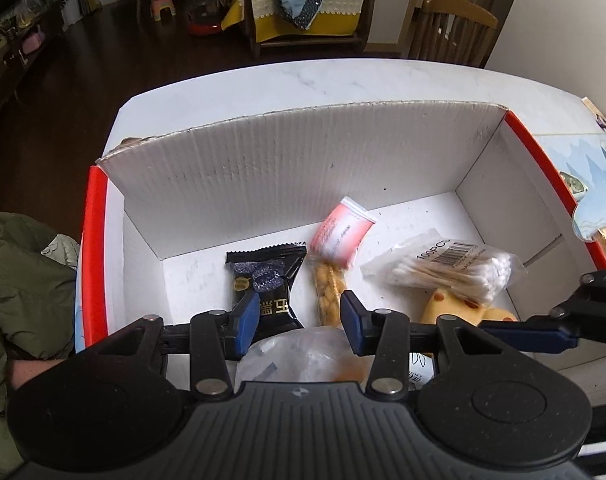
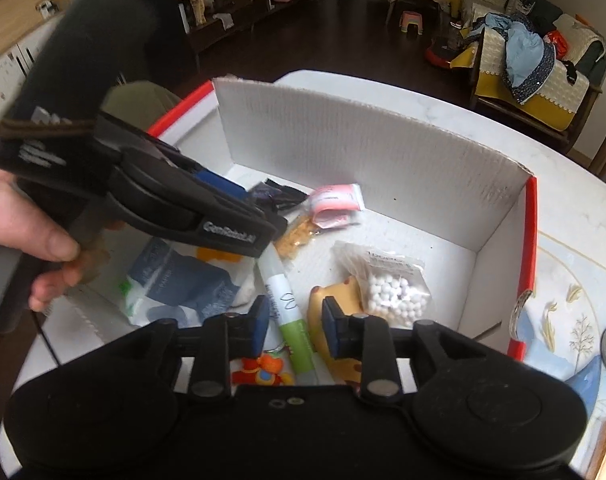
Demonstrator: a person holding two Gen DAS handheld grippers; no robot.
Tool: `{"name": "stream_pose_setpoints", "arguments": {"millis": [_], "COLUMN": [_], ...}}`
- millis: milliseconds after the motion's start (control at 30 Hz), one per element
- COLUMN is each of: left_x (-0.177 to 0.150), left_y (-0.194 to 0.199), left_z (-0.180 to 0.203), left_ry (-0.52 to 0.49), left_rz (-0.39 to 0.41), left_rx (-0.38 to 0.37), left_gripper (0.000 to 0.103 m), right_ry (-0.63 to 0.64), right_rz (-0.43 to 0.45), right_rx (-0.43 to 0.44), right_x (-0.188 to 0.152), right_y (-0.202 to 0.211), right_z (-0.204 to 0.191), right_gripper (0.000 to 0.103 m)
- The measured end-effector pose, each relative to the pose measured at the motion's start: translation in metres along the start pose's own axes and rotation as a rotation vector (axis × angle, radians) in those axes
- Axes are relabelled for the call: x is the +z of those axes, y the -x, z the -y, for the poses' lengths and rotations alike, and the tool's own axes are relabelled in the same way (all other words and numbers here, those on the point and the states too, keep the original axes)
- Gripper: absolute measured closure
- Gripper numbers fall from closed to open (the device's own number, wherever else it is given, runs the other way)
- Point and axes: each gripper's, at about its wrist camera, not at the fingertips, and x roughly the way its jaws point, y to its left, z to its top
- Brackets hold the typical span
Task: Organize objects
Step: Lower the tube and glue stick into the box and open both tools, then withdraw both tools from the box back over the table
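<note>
Left claw (image 1: pixel 299 322) spread wide and grasping nothing, poised low inside the white cardboard box (image 1: pixel 287 168), with a clear plastic bag (image 1: pixel 303 354) directly beneath the gap between its blue pads. Just ahead of the left pad lies a black snack packet (image 1: pixel 265 280); just ahead of the right pad lies a slim packet of yellow nuts (image 1: pixel 330 292), its far end overlapped by a pink-and-white sachet (image 1: pixel 343 234). Farther right rest a bag of cotton swabs (image 1: pixel 451 268) and, partly under it, a yellow spotted toy (image 1: pixel 443 304). Right claw (image 2: pixel 295 326) likewise released and empty, hovering above the near end of the box; a green-and-white tube (image 2: pixel 289 312) runs below its opening, the yellow spotted toy sits against its right pad, and a small orange-and-red toy (image 2: pixel 263 372) shows beneath its body. To its left lies a blue-and-white plastic pack (image 2: pixel 183 284), over which the left claw crosses, held by the person's hand (image 2: pixel 27 236). The items are gathered loosely on the box floor, evidently collected there as the sorting container; the box stands on a white marble-patterned surface (image 1: pixel 303 80). Both open postures suggest either a deposit just completed or an approach to a pick; which one cannot be told.
</note>
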Motion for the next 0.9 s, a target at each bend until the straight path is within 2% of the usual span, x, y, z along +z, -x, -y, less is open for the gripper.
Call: {"name": "stream_pose_setpoints", "arguments": {"millis": [100,167,533,767,900], "left_x": [0.000,0.000,-0.009,-0.018,-0.024], "left_y": [0.001,0.003,0.040,0.075,0.092], "left_z": [0.001,0.001,0.017,0.036,0.048], "left_ry": [0.001,0.002,-0.012,-0.029,-0.017], "left_rz": [0.000,0.011,0.134,0.203,0.232], "left_rx": [0.001,0.008,0.028,0.007,-0.011], "left_gripper": [0.058,0.051,0.047,0.046,0.039], "right_ry": [-0.008,-0.018,-0.019,-0.030,-0.023], "right_rz": [0.025,0.041,0.118,0.160,0.182], "right_rx": [0.019,0.027,0.050,0.067,0.067], "right_x": [-0.002,-0.004,-0.014,-0.024,-0.033], "right_y": [0.012,0.020,0.063,0.090,0.106], "right_z": [0.002,0.004,0.012,0.020,0.027], "right_gripper": [0.066,0.063,0.058,0.048,0.045]}}
